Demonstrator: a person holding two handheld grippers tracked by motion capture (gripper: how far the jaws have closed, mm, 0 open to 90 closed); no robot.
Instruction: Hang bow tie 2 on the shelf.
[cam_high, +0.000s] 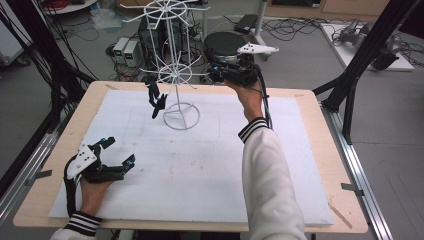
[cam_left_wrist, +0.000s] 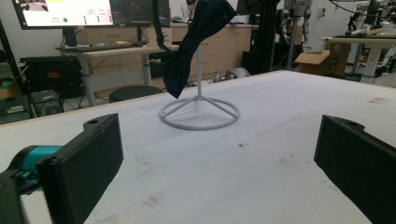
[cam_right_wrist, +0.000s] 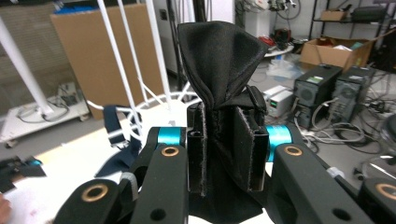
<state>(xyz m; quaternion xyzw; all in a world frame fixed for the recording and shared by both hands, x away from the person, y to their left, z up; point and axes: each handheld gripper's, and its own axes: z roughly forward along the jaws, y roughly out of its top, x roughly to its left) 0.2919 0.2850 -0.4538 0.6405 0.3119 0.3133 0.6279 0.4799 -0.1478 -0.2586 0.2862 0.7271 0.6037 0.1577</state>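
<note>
Cloth (cam_right_wrist: 224, 79) pinched inside right claw (cam_right_wrist: 226, 154)

One white wire rack (cam_high: 174, 70), two dark bow ties (cam_high: 157, 99) (cam_right_wrist: 223, 88), two grippers (cam_high: 118, 153) (cam_high: 216, 73), one white mat (cam_high: 200, 165).

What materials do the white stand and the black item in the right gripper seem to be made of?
The white stand: thin wire rods, probably painted metal, with an even matte white coat. The black item, clamped in the right gripper: soft fabric, since it folds and creases, with a slight sheen.

wire display stand (cam_high: 172, 60): white
hanging fabric bow tie (cam_high: 157, 100): dark navy
pinched cloth piece (cam_right_wrist: 223, 74): black
knit sleeve cuff (cam_high: 252, 128): white, black stripes
</note>
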